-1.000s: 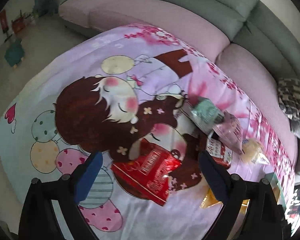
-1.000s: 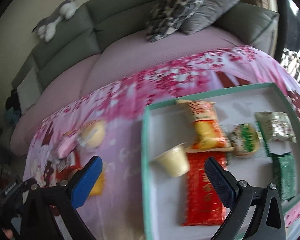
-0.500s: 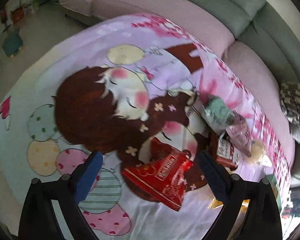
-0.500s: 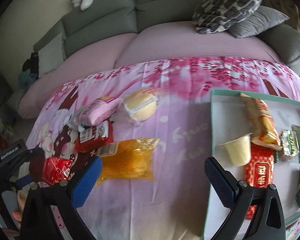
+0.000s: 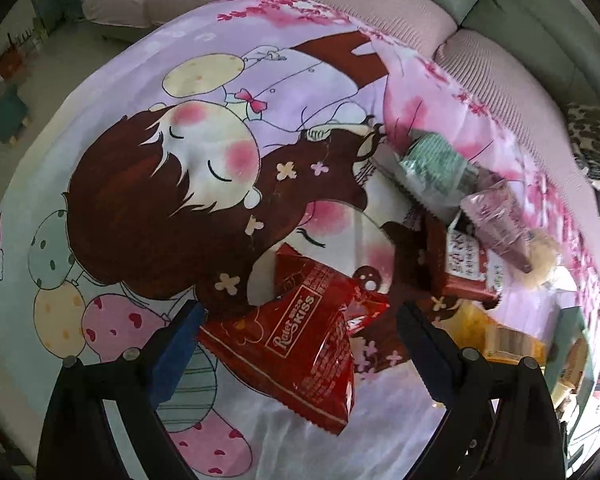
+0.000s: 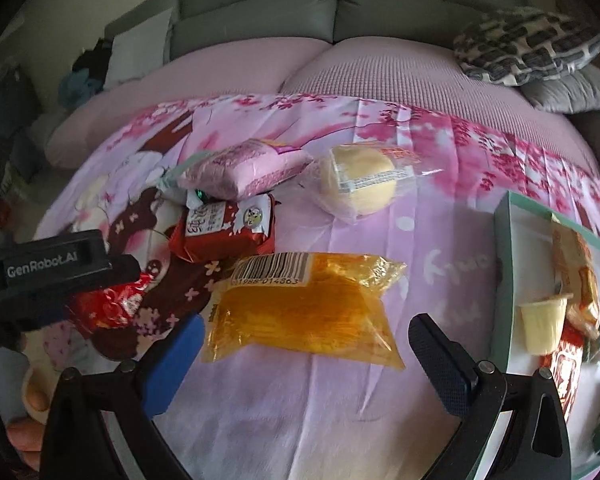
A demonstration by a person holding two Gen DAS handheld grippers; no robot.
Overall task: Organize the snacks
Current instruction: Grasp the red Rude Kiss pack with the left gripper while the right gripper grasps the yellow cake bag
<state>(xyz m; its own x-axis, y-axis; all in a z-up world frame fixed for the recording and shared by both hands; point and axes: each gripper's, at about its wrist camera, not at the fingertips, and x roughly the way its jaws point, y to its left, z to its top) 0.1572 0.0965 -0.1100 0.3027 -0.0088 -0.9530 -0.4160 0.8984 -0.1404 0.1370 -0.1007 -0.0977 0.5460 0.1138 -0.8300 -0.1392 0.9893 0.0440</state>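
In the left wrist view my left gripper (image 5: 298, 330) is open, its fingers on either side of a red "KISS" snack bag (image 5: 300, 344) lying on the printed cloth. In the right wrist view my right gripper (image 6: 304, 346) is open around a yellow transparent snack bag (image 6: 304, 312). Behind it lie a dark red packet (image 6: 224, 232), a pink packet (image 6: 248, 168) and a wrapped round yellow cake (image 6: 360, 184). The green-rimmed tray (image 6: 504, 264) at the right holds a pudding cup (image 6: 542, 324) and several packets. The left gripper's body (image 6: 48, 268) shows at the left.
A green packet (image 5: 436, 168), the pink packet (image 5: 500, 224) and the dark red packet (image 5: 464, 268) lie to the right in the left wrist view. The cartoon cloth (image 5: 180, 128) covers a table against a pink and grey sofa (image 6: 340, 64) with cushions (image 6: 528, 44).
My right gripper swung left from the tray to the loose snacks and now straddles the yellow bag. My left gripper moved forward and down onto the red KISS bag.
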